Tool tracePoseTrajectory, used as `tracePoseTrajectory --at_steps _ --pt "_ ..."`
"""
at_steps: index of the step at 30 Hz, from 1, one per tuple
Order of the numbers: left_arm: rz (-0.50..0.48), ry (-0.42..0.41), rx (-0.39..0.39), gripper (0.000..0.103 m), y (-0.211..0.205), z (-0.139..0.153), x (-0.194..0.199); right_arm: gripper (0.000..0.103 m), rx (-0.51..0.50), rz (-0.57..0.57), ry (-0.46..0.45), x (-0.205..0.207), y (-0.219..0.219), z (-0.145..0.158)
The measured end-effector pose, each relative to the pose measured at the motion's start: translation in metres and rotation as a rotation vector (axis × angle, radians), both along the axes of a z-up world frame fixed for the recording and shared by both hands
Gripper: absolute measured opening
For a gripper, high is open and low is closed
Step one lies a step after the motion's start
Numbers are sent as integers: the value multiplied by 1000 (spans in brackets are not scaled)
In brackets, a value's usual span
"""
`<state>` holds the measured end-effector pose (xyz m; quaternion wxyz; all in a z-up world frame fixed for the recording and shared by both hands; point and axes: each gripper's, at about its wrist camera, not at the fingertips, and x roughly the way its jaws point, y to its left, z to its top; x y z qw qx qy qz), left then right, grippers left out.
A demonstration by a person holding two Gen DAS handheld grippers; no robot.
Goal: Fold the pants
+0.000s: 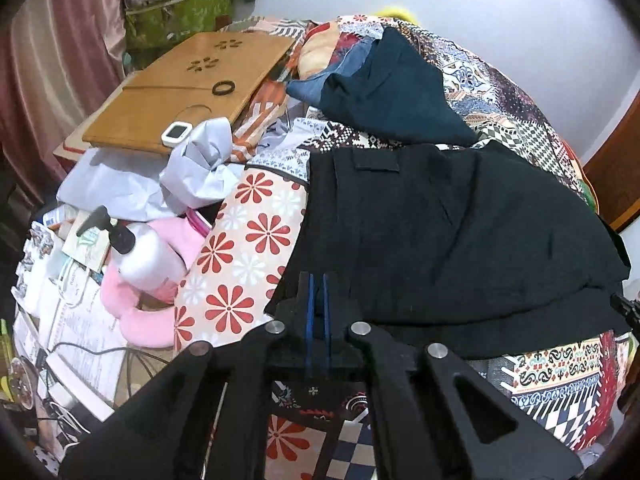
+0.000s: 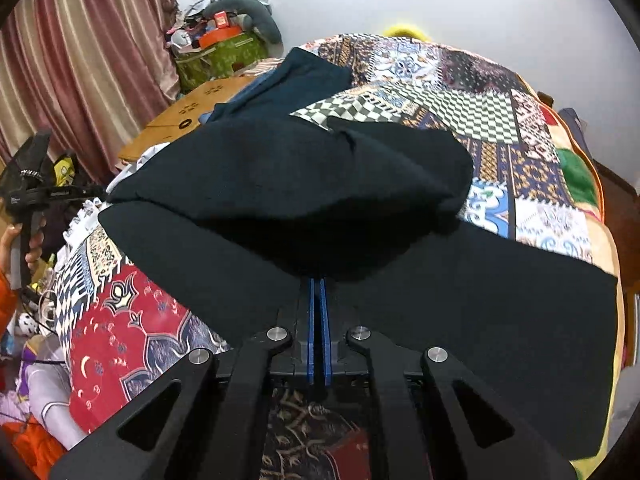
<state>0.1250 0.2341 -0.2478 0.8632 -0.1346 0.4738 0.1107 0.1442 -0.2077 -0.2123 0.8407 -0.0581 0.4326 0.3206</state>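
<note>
Black pants (image 1: 460, 240) lie on the bed w/ patchwork quilt (image 1: 560, 376), upper layer doubled over the lower one.

Left gripper (image 1: 319, 280): blue-padded fingers (image 1: 310, 300) pressed together, tips at the near left edge of the pants; looks like they pinch the fabric edge, though dark cloth on black tips makes it hard to be sure.

Right gripper (image 2: 319, 282): fingers (image 2: 311, 312) likewise pressed together, tips tucked under the bulging fold of pants (image 2: 300, 184), apparently pinching cloth.

Second dark teal garment (image 1: 392, 92) sits further back on the quilt, apart from the pants. Wooden lap desk (image 1: 180, 92) at bed's left edge, hair tie (image 1: 223, 88) on it. White pump bottle (image 1: 140, 256) on pink cushion (image 1: 140, 312) beside the bed.
</note>
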Motion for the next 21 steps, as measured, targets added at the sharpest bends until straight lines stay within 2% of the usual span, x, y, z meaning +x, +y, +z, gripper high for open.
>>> tracePoseTrajectory --at_steps 3,6,7,8,10,12,14,15,17,21 --pt "-16 -24 28 7 -4 13 2 3 9 -17 -39 -2 -6 16" --pt "-25 -56 50 20 -10 29 11 4 30 -37 -82 4 -11 38" --pt "-25 -62 56 28 -11 33 13 5 43 -45 -91 9 -12 46" --pt "-29 -75 61 37 -13 38 18 7 53 -48 -96 14 -12 51" --pt "-37 -100 63 49 -17 47 26 14 59 -52 -105 28 -9 62" --pt "-42 -118 76 58 -21 55 35 28 47 -42 -114 42 -2 68" --pt "-42 -123 88 71 -25 60 47 38 30 -21 -121 54 9 72" --pt "-43 -124 93 73 -26 62 52 42 20 -8 -120 62 16 73" --pt "-44 -121 116 84 -29 64 65 44 2 18 -101 78 28 73" --pt "-58 -104 138 92 -34 59 88 44 -32 77 -39 111 58 65"
